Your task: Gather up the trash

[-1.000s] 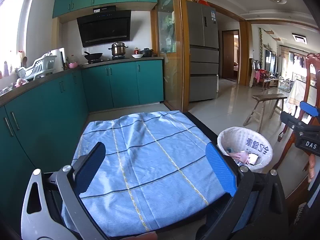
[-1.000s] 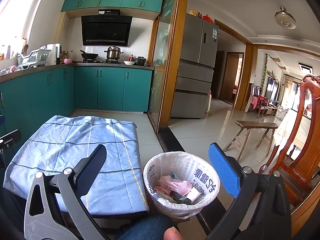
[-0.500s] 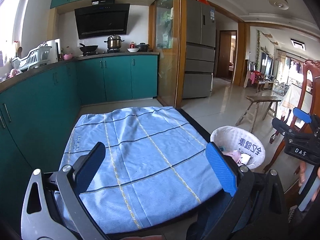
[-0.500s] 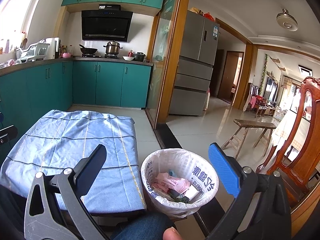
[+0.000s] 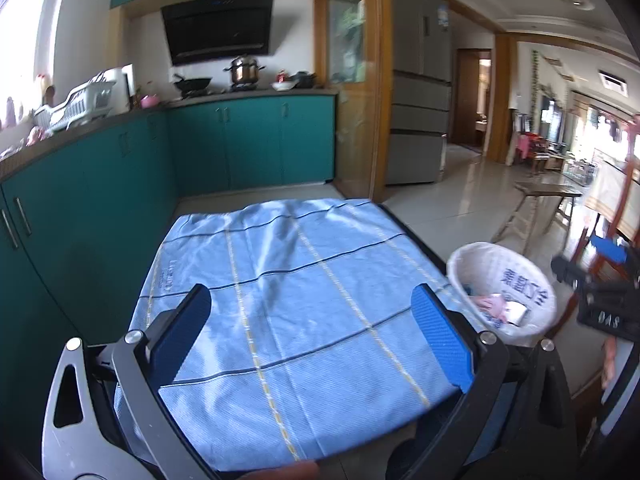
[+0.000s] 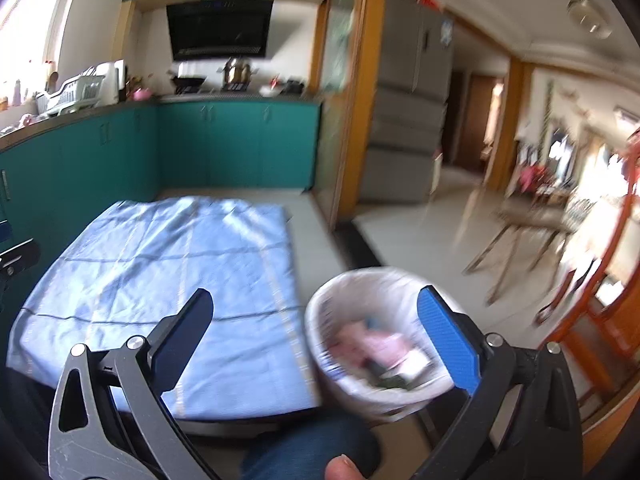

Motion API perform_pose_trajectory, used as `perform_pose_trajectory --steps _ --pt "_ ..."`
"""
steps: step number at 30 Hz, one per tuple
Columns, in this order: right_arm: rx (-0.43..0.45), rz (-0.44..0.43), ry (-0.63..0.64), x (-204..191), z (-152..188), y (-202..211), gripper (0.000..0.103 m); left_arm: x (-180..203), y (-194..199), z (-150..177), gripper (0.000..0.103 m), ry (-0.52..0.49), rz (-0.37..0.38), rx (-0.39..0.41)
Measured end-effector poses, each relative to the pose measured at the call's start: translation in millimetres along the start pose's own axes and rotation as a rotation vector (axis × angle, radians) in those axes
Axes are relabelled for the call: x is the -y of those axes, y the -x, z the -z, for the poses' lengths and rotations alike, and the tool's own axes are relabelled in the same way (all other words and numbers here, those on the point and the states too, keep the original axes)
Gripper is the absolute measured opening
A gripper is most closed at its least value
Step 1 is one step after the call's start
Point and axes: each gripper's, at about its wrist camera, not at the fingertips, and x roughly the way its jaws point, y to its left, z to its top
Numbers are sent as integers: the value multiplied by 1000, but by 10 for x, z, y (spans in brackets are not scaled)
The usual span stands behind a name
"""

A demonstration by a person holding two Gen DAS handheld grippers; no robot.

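**Beside the cloth, bin loaded, nothing left showing to collect**

Ahead of the left gripper [image 5: 312, 332]: spreading out bare, the blue checked cloth [image 5: 288, 280] on the low table. No scraps showing anywhere on it in either view. Jaws standing wide apart, gripping nothing.

Ahead of the right gripper [image 6: 316, 336]: sitting just below and between the spread jaws, the lined trash bin [image 6: 332, 300]. Jaws likewise released, carrying nothing. View smearing with motion blur, so fine detail going unreadable.

Off to the right of the left gripper: standing on the floor close by the table's edge, the same bin, white liner with blue print folding over its rim.

Contents: lying in the bottom, pink crumpled wrappers [image 6: 372, 340], a white boxy piece [image 5: 518, 312], something dark and something greenish under them. Exact items not telling apart. Filling only the lower part, plenty of room remaining.

Progress, judging from the lie of things: looking near finished, or finished. Trash already resting in the bin, cloth looking clear, both tools empty. Floor beyond the table edges only partly showing, so stray pieces there not being ruled out.
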Motion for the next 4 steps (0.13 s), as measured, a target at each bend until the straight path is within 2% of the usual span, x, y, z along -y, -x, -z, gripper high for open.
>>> perform_pose_trajectory --steps 3,4 --pt "-125 -112 -23 -188 33 -592 100 -165 -422 -11 100 28 -72 -36" --pt "-155 -133 -20 -263 43 -760 100 -244 -671 -7 100 37 -93 -68"
